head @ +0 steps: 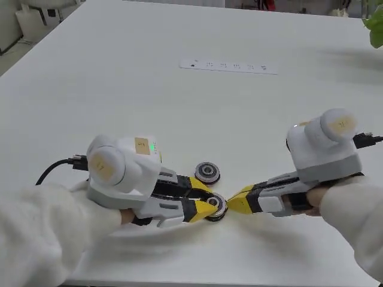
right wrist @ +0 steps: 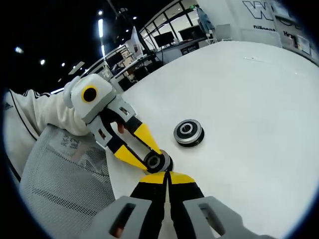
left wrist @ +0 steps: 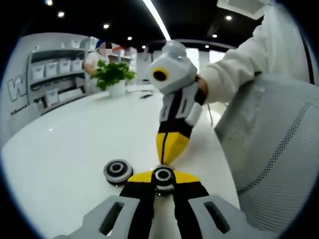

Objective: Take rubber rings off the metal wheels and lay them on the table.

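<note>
Bench (head: 119,89): white, spare wheel (head: 207,171) loose.
Left claw (head: 209,200): pinching metal wheel (left wrist: 163,176).
Right claw (right wrist: 167,174): pressed together, tips touching it.
Wall (left wrist: 17,87): "W".

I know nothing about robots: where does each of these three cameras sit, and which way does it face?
Head view: on the person's headset, facing forward and down at the table; both sleeves, the left gripper and the right gripper show.
Left gripper view: on the left gripper, facing along its jaws, shut on the held wheel, toward the right gripper.
Right gripper view: on the right gripper, facing back over its closed jaws at the left gripper.
Shared: all show the held wheel and a loose wheel.
</note>
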### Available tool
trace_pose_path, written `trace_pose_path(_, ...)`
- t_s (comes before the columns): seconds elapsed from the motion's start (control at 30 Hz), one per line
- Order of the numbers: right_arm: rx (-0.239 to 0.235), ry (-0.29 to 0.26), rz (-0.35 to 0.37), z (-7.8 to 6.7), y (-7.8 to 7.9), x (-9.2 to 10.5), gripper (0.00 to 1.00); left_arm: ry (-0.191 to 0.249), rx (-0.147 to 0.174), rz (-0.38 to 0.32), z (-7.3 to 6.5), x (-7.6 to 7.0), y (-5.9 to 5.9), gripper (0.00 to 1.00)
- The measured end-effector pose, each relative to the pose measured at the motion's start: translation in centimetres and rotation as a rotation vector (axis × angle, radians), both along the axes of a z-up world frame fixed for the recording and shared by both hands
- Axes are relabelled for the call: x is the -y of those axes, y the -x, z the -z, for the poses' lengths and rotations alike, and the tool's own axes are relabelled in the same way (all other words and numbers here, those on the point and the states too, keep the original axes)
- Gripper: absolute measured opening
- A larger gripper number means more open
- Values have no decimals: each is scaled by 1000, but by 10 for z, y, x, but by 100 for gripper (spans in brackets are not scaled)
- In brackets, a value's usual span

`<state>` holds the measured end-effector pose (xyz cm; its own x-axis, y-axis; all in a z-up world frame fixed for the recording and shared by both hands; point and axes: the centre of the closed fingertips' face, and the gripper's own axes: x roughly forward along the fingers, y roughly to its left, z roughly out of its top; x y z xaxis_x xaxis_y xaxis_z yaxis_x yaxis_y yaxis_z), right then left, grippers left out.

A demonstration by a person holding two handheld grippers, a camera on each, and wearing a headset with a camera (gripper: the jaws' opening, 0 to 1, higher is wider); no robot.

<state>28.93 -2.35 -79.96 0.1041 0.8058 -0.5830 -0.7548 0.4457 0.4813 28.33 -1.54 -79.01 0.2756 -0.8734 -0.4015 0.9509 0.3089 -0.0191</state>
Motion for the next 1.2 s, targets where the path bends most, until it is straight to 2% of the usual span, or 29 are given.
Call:
trace_pose_path(0.1, -47, -27, 38, -2, 0, 0, 0, -3, 3, -1, 0, 0, 0, 14)
trace_pose_path(0.13, -83, -40, 63, -2, 0, 0, 0, -5, 6, 0, 0, 0, 0, 14)
trace_pose_path(0.2, -127, -60, 96, -2, 1, -1, 0, -7, 8, 0, 0, 0, 0, 14)
trace_pose_path(0.37, -164, -78, 119, -3, 3, -2, 0, -8, 9, 1, 0, 0, 0, 14)
trace_pose_path(0.6, -145, -73, 104, -6, 4, -5, 0, -4, 13, 3, 0, 0, 0, 14)
trace_pose_path(1.2, -151, -83, 97, -11, 4, -9, 0, -2, 15, 0, 0, -2, -1, 14)
